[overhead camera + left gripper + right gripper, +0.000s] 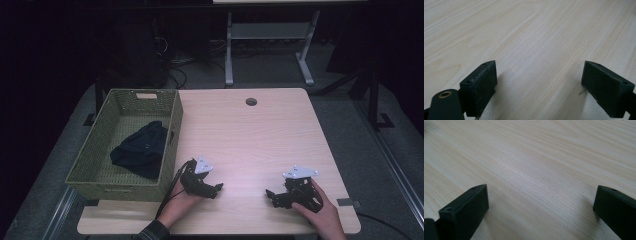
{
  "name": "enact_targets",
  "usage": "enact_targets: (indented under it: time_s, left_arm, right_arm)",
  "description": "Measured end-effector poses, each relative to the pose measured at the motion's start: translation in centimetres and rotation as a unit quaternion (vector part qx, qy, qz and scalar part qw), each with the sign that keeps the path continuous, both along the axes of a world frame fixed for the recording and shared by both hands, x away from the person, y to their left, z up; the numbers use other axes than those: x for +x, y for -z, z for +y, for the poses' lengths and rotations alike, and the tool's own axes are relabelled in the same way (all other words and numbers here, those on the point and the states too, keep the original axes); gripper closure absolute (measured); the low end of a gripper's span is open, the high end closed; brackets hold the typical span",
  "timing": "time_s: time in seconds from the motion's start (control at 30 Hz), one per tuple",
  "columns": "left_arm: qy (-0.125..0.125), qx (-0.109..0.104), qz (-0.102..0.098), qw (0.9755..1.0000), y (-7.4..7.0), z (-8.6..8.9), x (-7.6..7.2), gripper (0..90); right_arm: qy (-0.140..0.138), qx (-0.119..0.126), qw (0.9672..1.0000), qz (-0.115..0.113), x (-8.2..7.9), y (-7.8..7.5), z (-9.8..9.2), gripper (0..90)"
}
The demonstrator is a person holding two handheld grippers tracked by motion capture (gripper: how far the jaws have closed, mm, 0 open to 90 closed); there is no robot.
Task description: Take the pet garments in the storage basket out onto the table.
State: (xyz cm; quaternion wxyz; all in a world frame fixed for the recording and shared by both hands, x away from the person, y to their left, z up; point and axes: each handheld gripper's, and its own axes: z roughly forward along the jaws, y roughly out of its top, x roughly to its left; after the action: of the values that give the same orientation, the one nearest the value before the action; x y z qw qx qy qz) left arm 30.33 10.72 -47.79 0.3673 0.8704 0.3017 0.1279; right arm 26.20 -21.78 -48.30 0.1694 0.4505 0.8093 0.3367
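Both grippers rested on the bare table, holding nothing.
Left gripper (218, 188) and right gripper (270, 194) had jaws spread (pale wood between them); the dark cloth (141, 148) lay in the basket (123, 99), left of the table (260, 135).

Both tongs (218, 189) (270, 195) are black with grey three-cornered top plates, blocky screw-holed pads (481, 82), and a dark striped cuff (155, 231).

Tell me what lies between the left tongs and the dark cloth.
In the high view, the basket's near wall stands between the left tongs and the dark cloth.
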Motion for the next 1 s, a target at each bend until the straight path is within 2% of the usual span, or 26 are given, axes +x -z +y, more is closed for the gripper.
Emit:
enact_targets:
  time_s: [0.3, 0.57, 0.77, 1.0]
  left_arm:
    - [0.000, 0.009, 0.009, 0.9999, -0.2, -0.3, 0.2, 12.9]
    - [0.008, 0.023, 0.029, 0.9993, -0.7, -0.6, 0.4, 13.0]
    - [0.008, 0.017, 0.037, 0.9991, -1.4, -0.5, 0.6, 13.3]
    - [0.008, 0.018, 0.036, 0.9992, -2.2, -0.3, 0.7, 13.4]
  right_arm:
    - [0.000, 0.000, 1.0000, 0.000, 0.0, 0.0, 0.0, 0.0]
    - [0.000, 0.000, 1.0000, 0.000, 0.0, 0.0, 0.0, 0.0]
    - [0.000, 0.000, 1.0000, 0.000, 0.0, 0.0, 0.0, 0.0]
    - [0.000, 0.000, 1.0000, 0.000, 0.0, 0.0, 0.0, 0.0]
